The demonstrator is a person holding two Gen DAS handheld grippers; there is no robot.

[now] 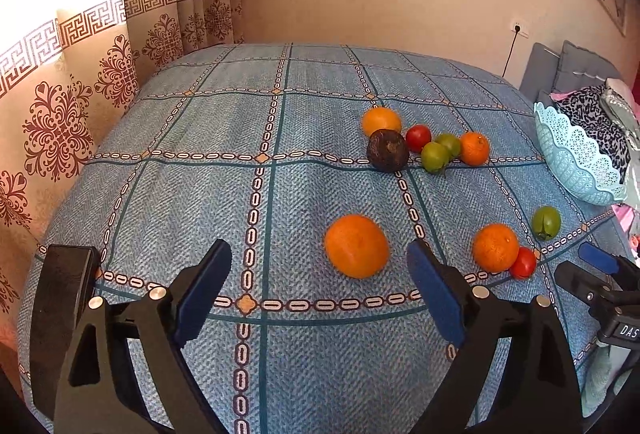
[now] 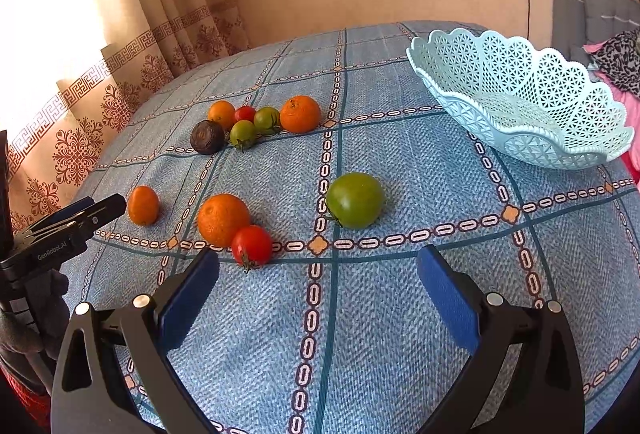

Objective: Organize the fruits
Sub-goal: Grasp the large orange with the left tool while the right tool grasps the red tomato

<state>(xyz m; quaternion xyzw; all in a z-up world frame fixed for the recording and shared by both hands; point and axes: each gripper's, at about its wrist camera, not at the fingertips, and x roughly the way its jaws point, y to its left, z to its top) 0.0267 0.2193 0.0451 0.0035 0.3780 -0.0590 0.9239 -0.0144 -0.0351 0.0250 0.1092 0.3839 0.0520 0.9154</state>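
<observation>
Fruits, oranges and tomatoes, all lie loose on the blue patterned cloth (image 2: 400,314); your pale blue lattice plastic basket (image 2: 520,94) holds nothing, so everything remains. Your left gripper (image 1: 320,290) and right gripper (image 2: 318,294) both gape, holding nothing

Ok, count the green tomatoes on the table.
3. One large green tomato sits alone nearest the basket; two smaller ones are in the far cluster beside the dark fruit. None seems hidden.
</observation>
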